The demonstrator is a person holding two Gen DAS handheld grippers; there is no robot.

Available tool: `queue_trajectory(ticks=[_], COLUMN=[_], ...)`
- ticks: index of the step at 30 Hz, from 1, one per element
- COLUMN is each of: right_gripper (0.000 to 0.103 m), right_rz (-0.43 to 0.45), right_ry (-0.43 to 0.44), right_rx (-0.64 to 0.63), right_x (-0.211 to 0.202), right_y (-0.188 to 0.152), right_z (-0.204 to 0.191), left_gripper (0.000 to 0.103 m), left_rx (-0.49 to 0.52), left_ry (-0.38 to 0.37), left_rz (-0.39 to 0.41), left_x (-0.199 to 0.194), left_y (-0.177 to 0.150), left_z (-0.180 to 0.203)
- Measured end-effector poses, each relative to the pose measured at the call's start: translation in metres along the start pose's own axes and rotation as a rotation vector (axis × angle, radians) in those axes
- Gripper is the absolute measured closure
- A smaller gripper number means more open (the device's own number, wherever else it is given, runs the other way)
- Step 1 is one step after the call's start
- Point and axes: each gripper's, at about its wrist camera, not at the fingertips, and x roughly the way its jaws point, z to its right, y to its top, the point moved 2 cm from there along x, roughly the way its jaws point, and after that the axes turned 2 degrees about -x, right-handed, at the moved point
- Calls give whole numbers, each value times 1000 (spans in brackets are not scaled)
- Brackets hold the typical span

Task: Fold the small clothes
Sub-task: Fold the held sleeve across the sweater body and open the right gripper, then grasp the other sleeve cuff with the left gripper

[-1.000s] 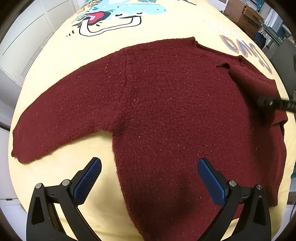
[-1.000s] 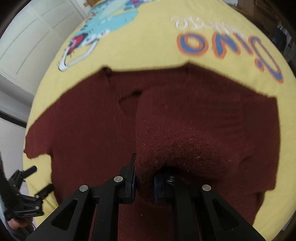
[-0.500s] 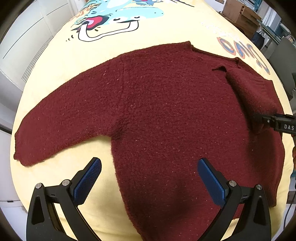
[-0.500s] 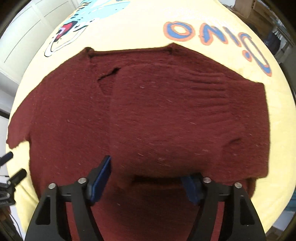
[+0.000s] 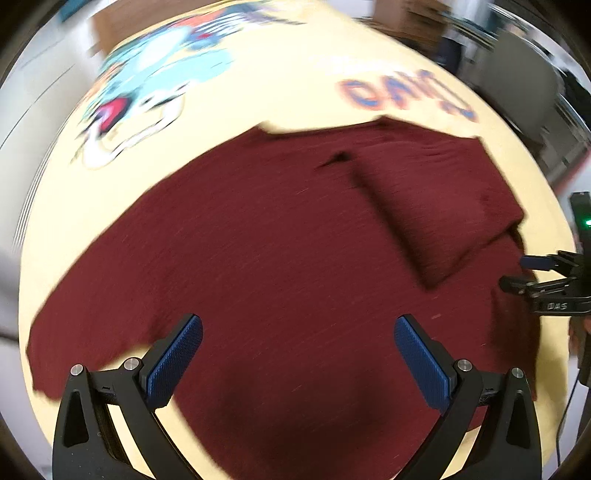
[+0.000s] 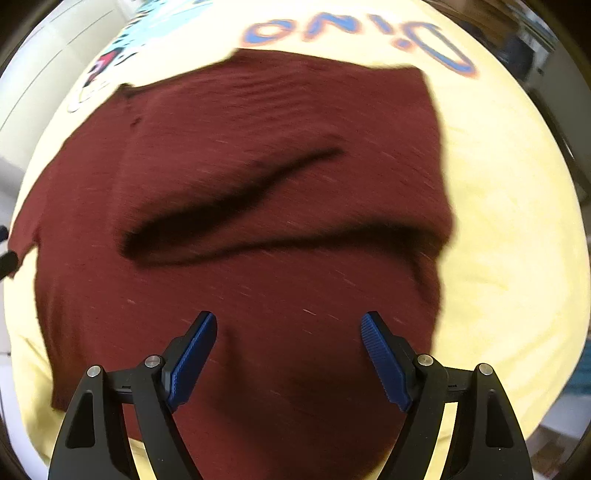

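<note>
A maroon knit sweater (image 5: 266,240) lies flat on a yellow cloth (image 5: 295,77) printed with a cartoon dinosaur. Its right sleeve (image 5: 443,214) is folded back across the chest; in the right wrist view the folded sleeve (image 6: 258,155) lies just beyond the pads. The other sleeve (image 5: 74,325) stretches out to the lower left. My left gripper (image 5: 297,354) hovers open over the lower body with nothing between its fingers. My right gripper (image 6: 288,354) is open above the hem area and holds nothing. It shows at the right edge of the left wrist view as the right gripper (image 5: 535,273).
Blue and orange "Dino" lettering (image 6: 354,29) sits beyond the collar. White cabinet doors (image 6: 48,55) stand to the left of the table. Boxes and dark furniture (image 5: 517,74) blur at the far right. Bare yellow cloth (image 6: 509,221) lies right of the sweater.
My right gripper has let go of the sleeve, opened wide and drawn back; the sleeve now rests folded across the chest. My left gripper has swung right over the body, still open.
</note>
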Motion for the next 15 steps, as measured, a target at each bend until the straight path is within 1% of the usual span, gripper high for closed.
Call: queue_trajectory(ticks=[3,6,9,12,15], right_gripper=[21,21,21,21,21], right_rz=[10,24,33,40,52], right_ry=[30,56,67,66,90], right_rx=[52,105,140,166,194], right_x=[-1,-2,-4,-6,-8], right_y=[-10,-17,-20,-30,-37], right_z=[25,47,64,78,92], left_gripper=[1,1,1,1,1], left_rx=[165,270,369,429,435], left_ry=[-27,-41,-42,-7,12], left_rz=[10,13,0,-38,-75], left_x=[6,16,36,65,90], left_y=[27,47,63,73,74], left_z=[53,95,135,156,162])
